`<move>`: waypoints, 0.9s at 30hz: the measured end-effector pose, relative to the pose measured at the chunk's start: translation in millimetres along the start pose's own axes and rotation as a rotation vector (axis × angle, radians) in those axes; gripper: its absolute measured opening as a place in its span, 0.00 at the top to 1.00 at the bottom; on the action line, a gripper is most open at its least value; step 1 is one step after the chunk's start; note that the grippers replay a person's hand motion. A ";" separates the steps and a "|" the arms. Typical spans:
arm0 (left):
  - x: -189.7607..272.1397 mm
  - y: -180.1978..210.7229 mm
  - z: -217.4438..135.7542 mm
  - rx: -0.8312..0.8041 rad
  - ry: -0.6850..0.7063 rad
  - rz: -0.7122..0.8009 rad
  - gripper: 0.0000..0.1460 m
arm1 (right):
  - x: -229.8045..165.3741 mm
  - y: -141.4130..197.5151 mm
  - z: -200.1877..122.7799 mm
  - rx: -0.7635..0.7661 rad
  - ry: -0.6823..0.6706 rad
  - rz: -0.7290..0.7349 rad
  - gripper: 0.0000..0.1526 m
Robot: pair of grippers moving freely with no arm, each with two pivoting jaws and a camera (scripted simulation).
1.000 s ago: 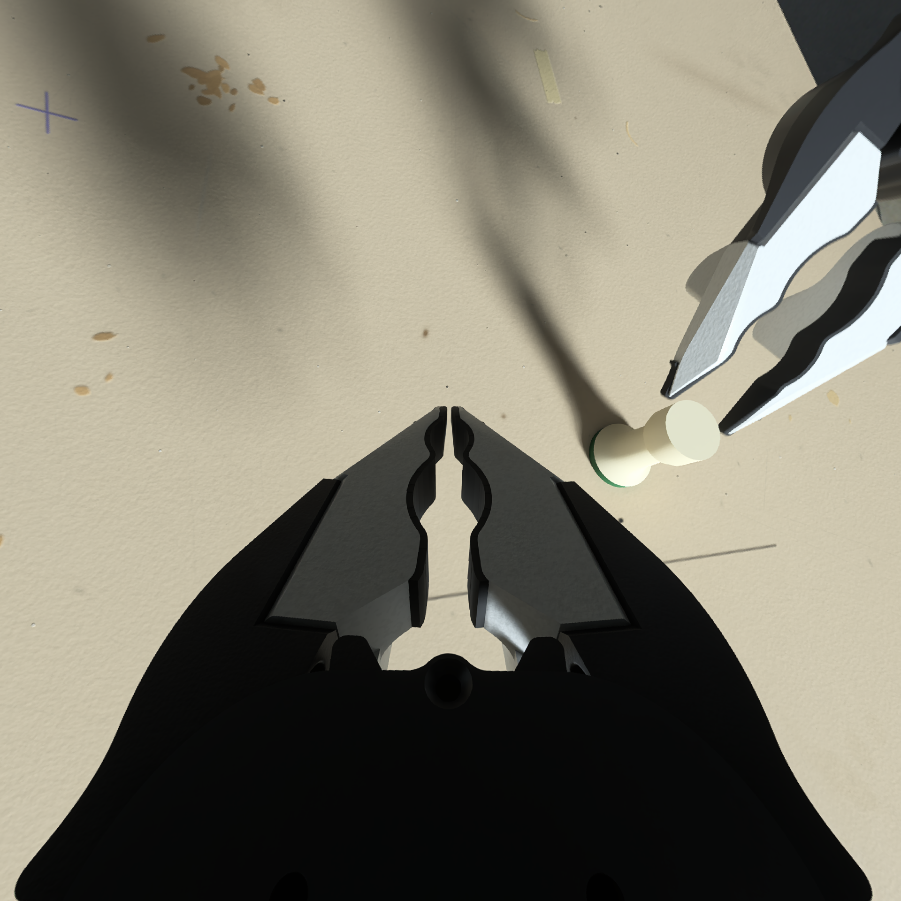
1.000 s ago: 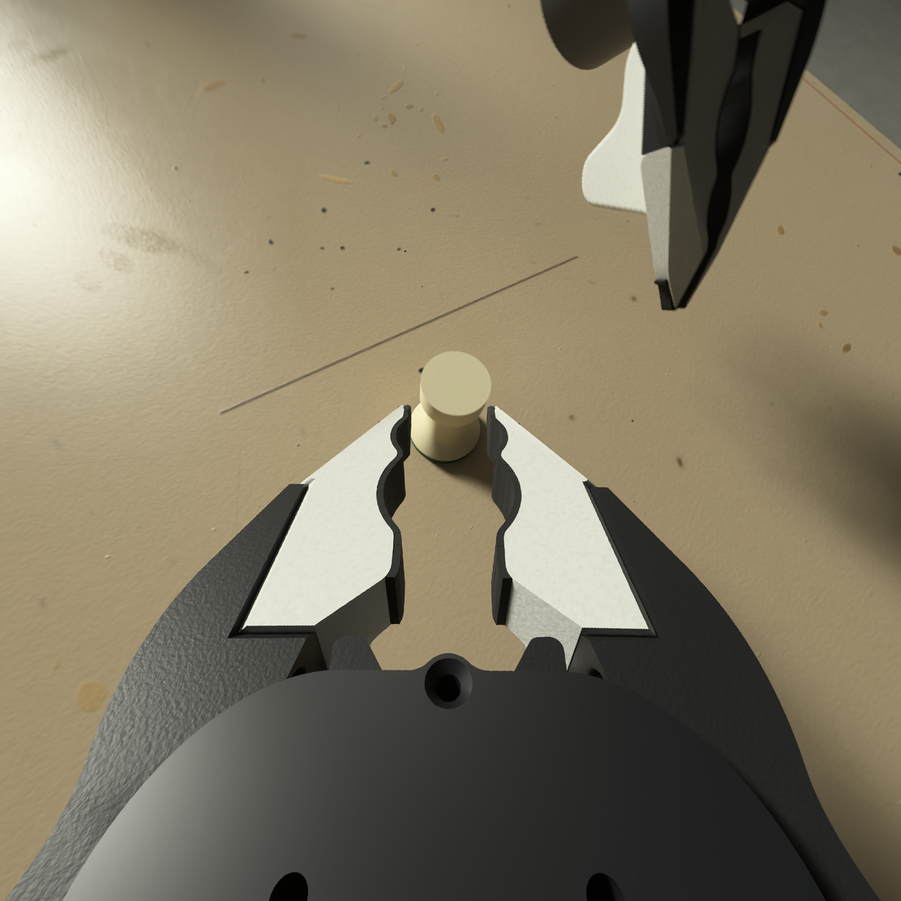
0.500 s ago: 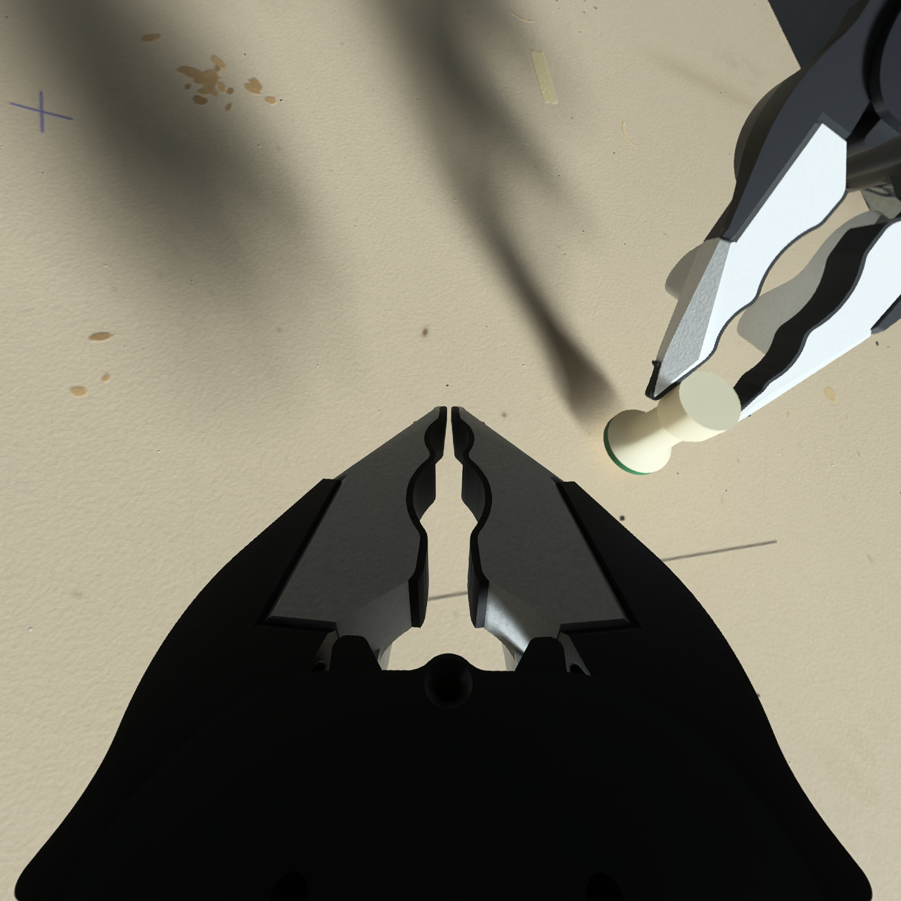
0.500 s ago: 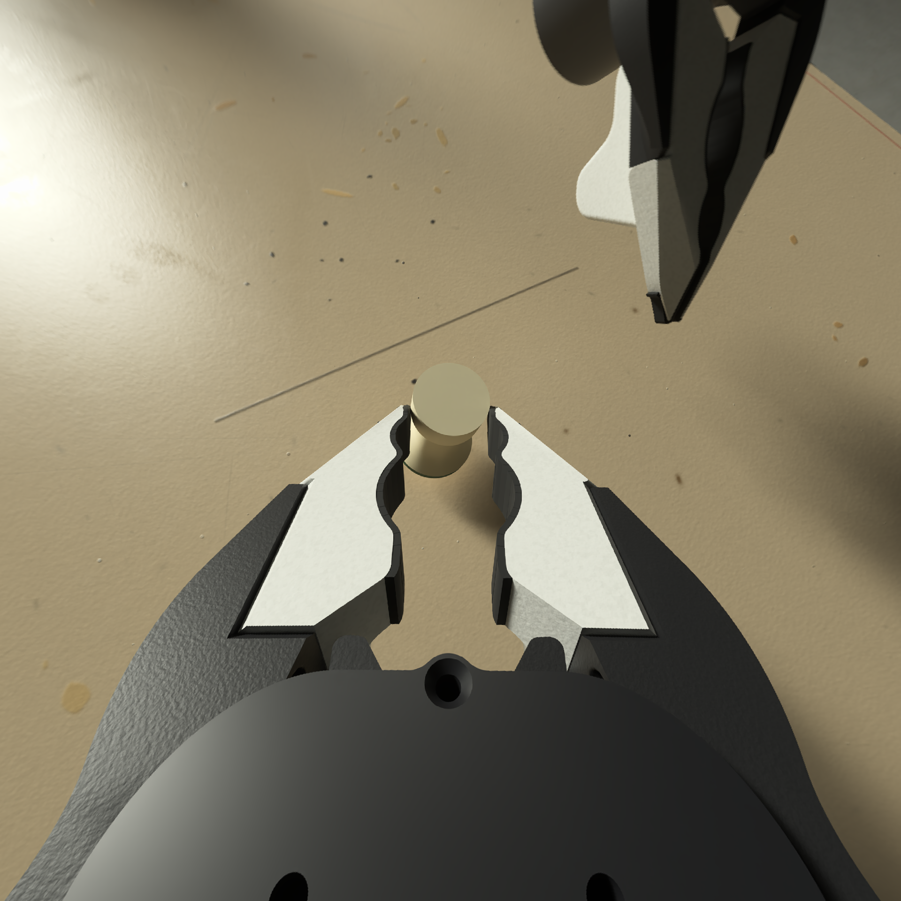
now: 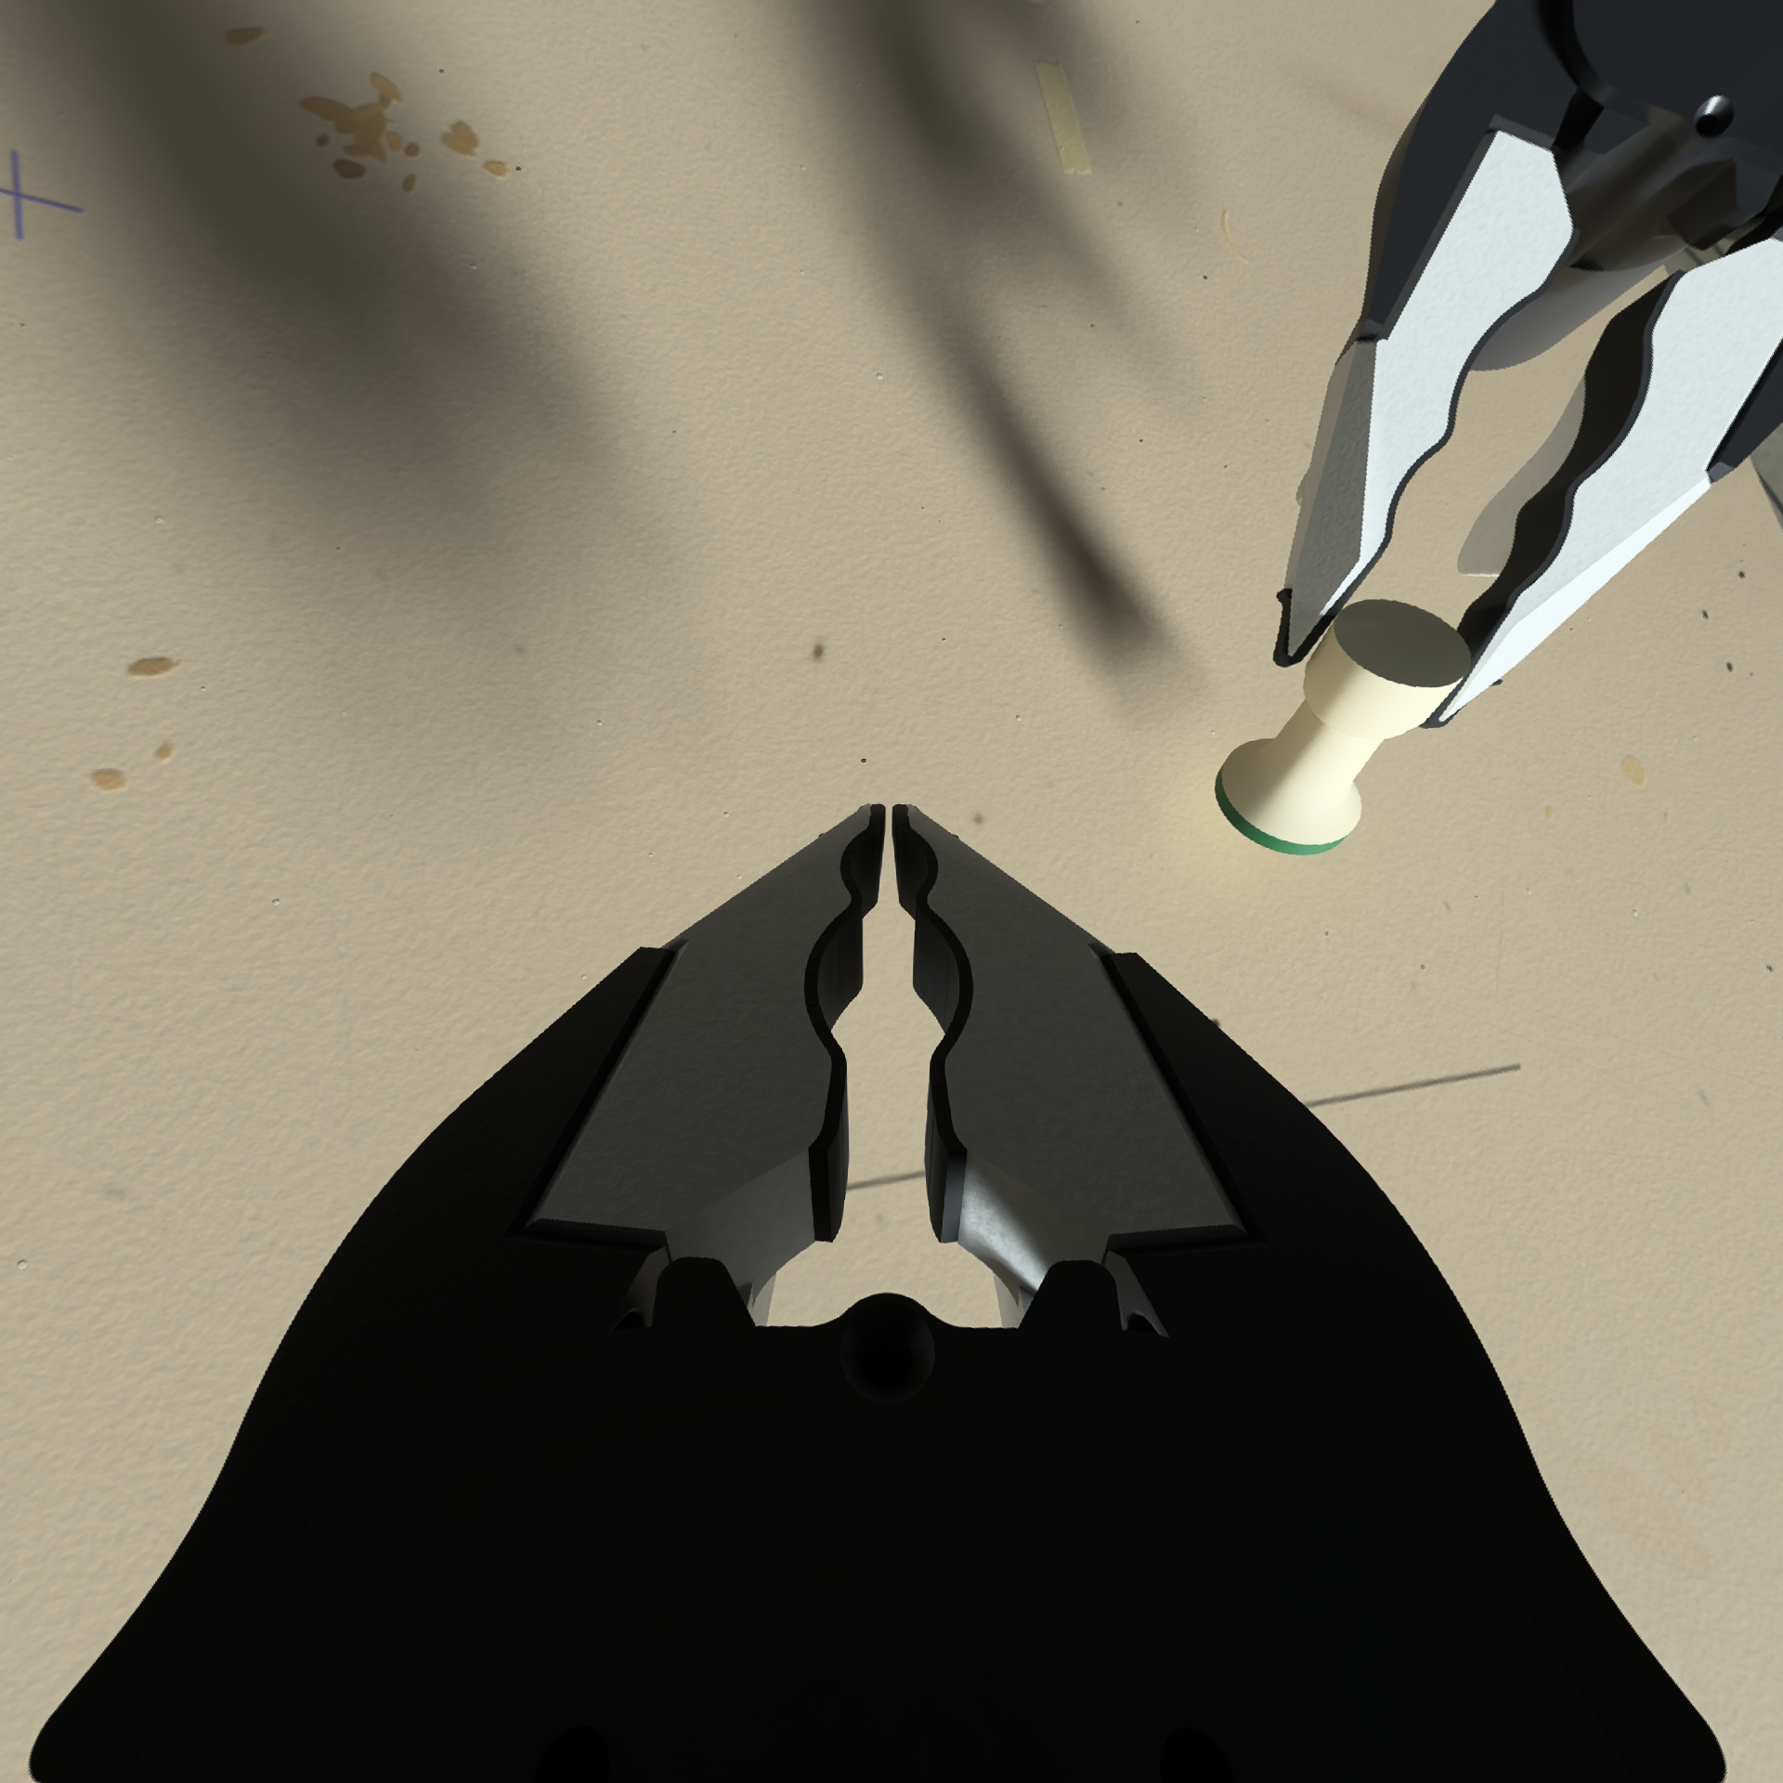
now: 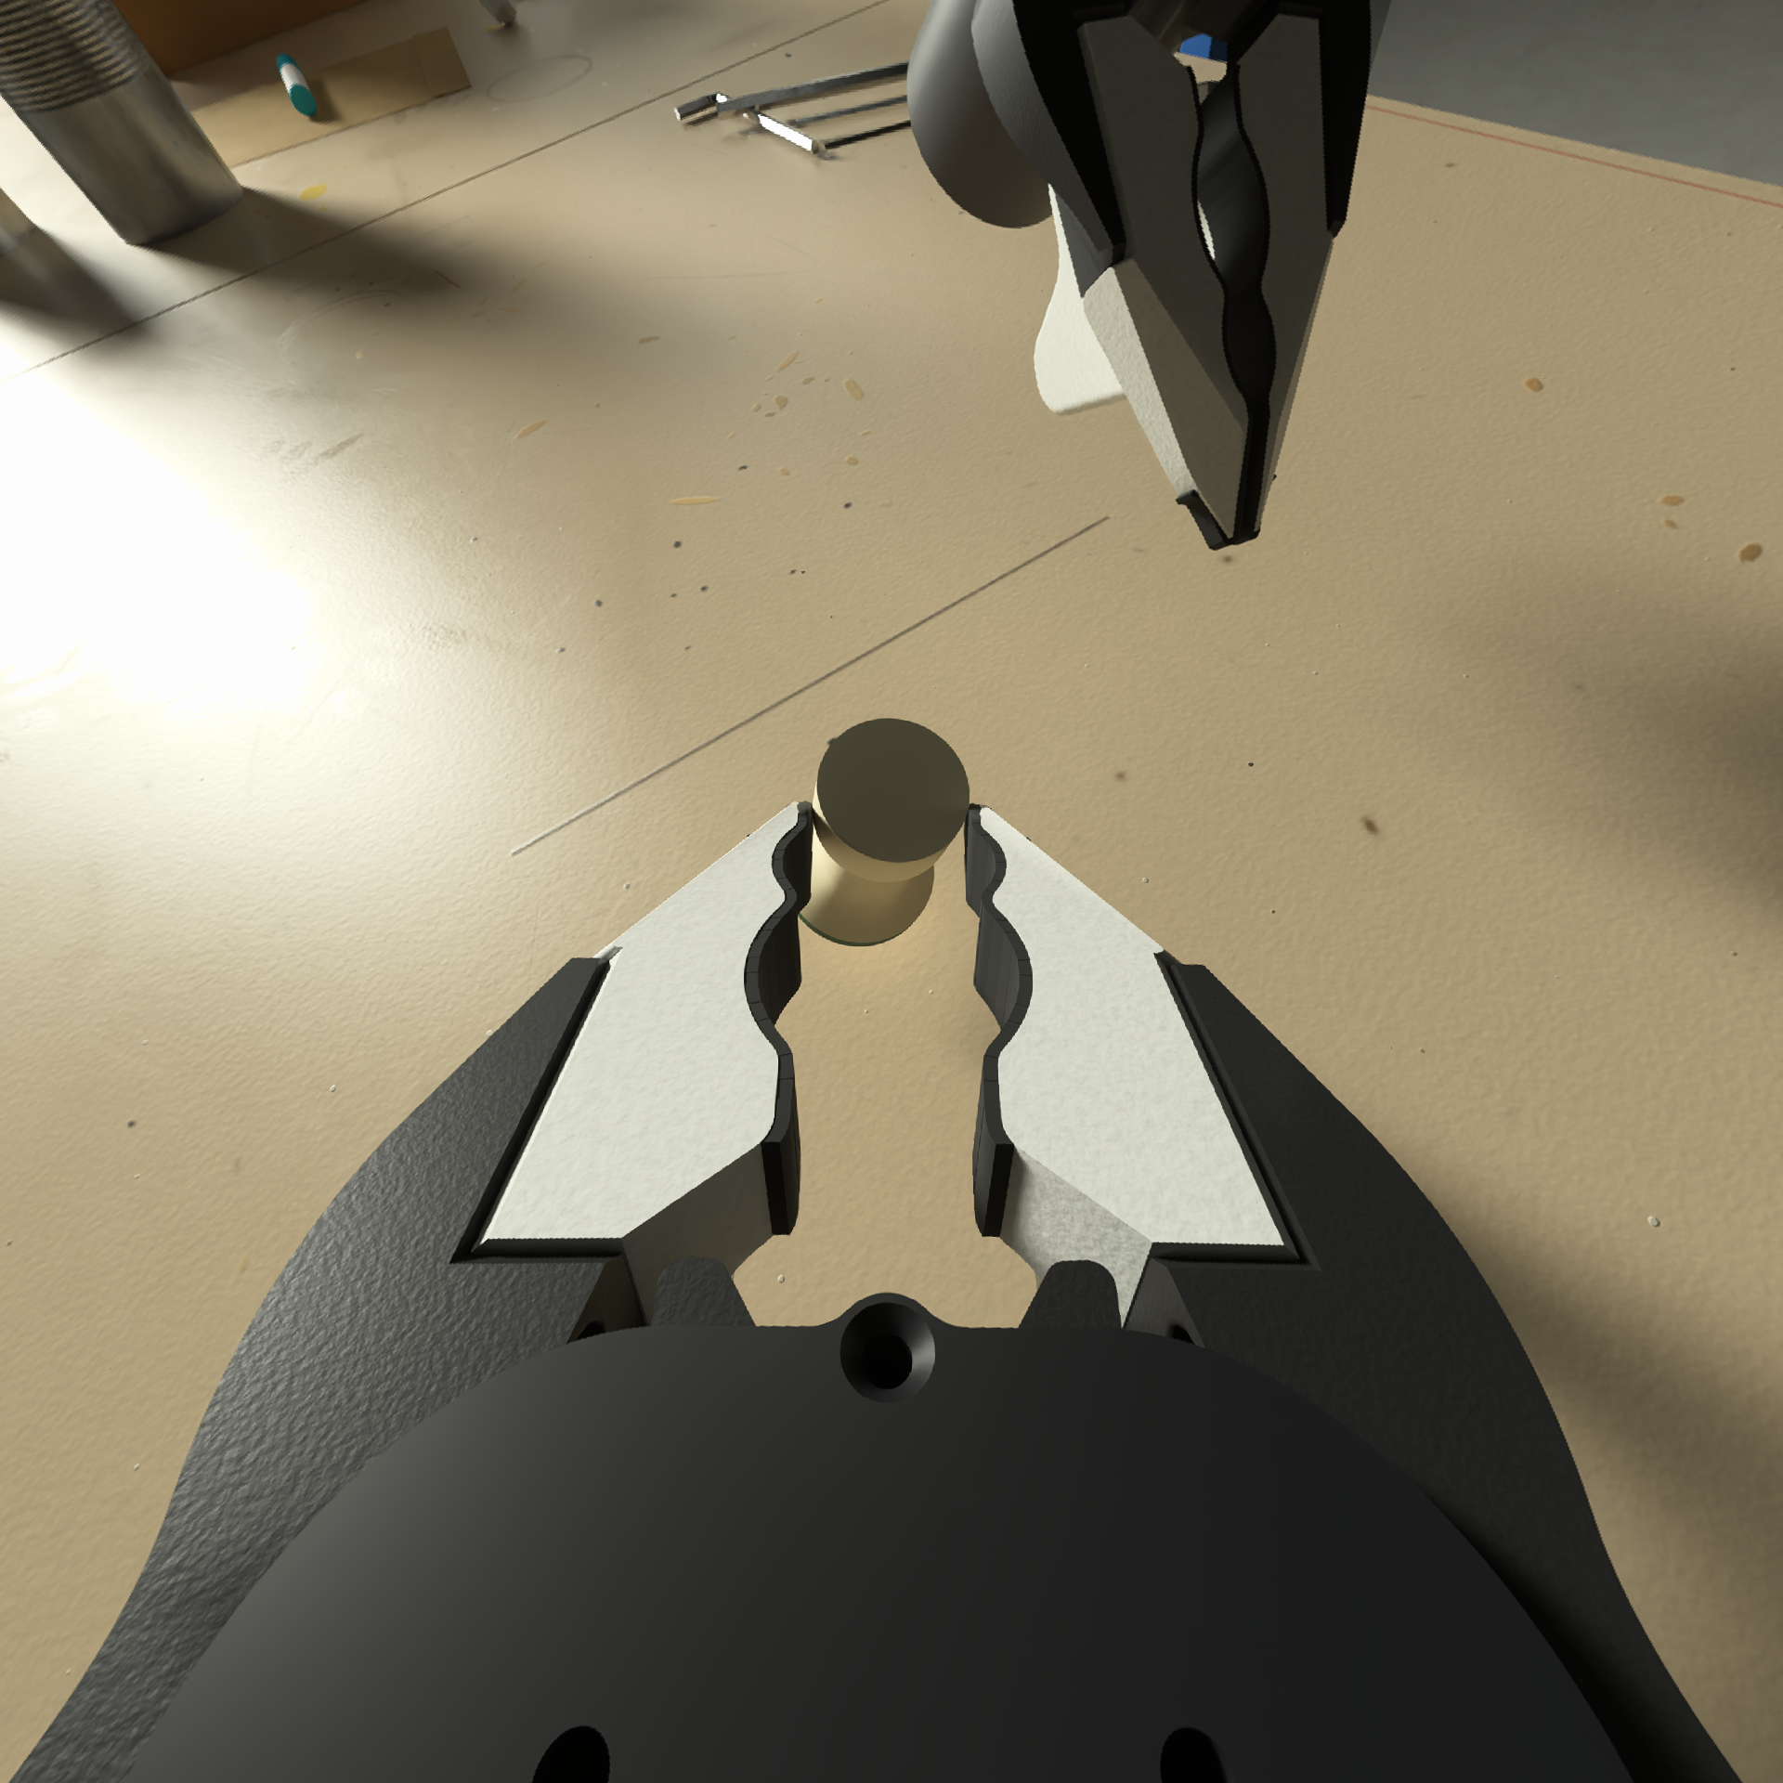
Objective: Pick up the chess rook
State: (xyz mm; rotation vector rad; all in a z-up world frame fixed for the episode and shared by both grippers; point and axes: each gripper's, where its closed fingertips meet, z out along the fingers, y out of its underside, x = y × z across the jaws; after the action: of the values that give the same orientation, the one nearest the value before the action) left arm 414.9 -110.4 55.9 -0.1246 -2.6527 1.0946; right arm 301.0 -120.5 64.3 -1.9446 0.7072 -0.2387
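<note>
The chess rook [image 6: 890, 801] is cream with a green felt base. My right gripper [image 6: 888, 820] is shut on its wide top, one fingertip on each side. In the left wrist view the rook [image 5: 1336, 733] hangs tilted from the right gripper [image 5: 1375, 680], and its base is off the beige table [image 5: 482, 868]. My left gripper [image 5: 888, 815] is shut and empty, to the left of the rook and apart from it. It also shows in the right wrist view [image 6: 1230, 531], above and to the right of the rook.
A grey metal cylinder [image 6: 125, 145] stands at the far left. A teal marker [image 6: 294, 87] lies on a cardboard piece [image 6: 396, 72], and thin metal rods [image 6: 801, 111] lie at the far edge. Brown stains [image 5: 376, 135] and a thin pencil line [image 6: 820, 685] mark the table.
My right gripper took hold of the rook's top and has risen, taking the rook off the table. More of the far table shows in its view. The left gripper has not moved.
</note>
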 end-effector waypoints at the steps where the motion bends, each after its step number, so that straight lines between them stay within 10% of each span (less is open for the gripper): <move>1: 0.2 0.2 0.0 -0.002 0.000 -0.001 0.99 | 0.1 0.3 -0.4 0.003 -0.001 0.003 0.79; 27: 14.5 -4.6 0.5 -0.065 -0.003 -0.030 0.98 | 4.2 9.7 -20.3 0.037 -0.038 0.051 0.79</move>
State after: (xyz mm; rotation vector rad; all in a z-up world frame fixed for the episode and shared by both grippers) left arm 401.0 -111.5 61.9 -0.0950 -2.6850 1.0002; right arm 291.5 -141.3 64.8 -1.8890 0.7216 -0.1824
